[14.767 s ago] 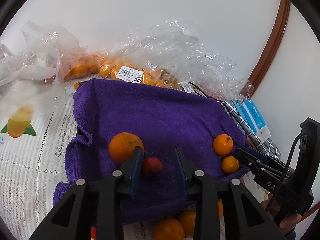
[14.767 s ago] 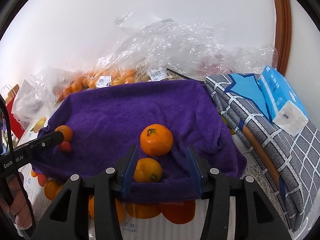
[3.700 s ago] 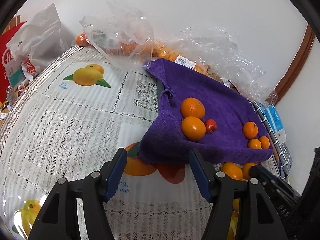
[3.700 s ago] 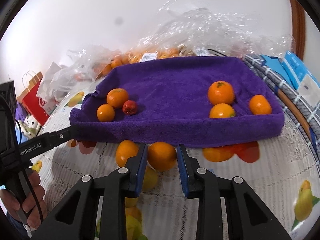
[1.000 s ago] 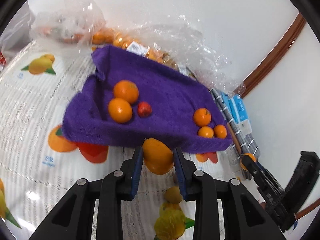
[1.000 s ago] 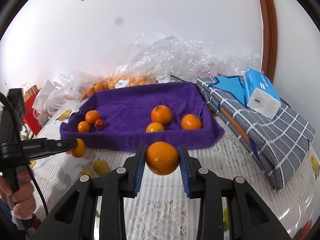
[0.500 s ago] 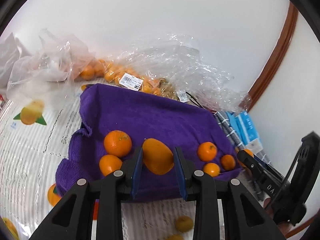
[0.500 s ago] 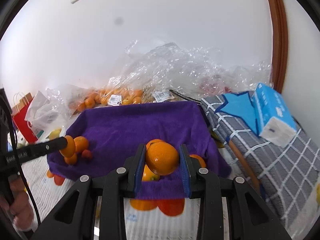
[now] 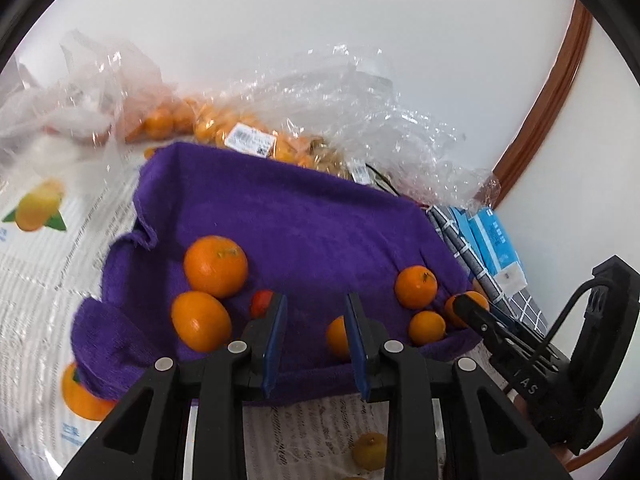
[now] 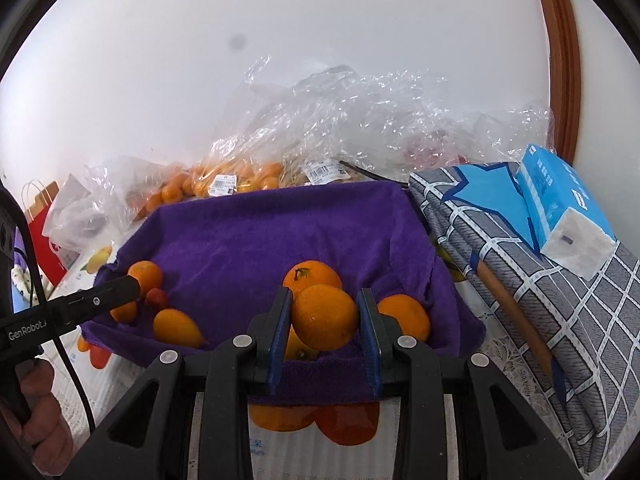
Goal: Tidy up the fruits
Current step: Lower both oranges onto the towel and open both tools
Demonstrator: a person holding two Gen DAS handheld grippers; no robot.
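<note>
A purple towel-lined tray holds several oranges and a small red fruit. My left gripper is open and empty over the tray's front edge; an orange lies on the towel just right of it, partly hidden by the right finger. That orange shows in the right wrist view at the front left of the tray. My right gripper is shut on an orange above the tray's front right, over several other oranges.
Clear plastic bags of small oranges lie behind the tray. A grey checked cloth with a blue tissue pack is to the right. A small yellow fruit lies on the lace tablecloth in front. A red paper bag stands far left.
My left gripper has opened and let its orange drop onto the towel at the tray's front. My right gripper has moved in over the tray, still holding its orange.
</note>
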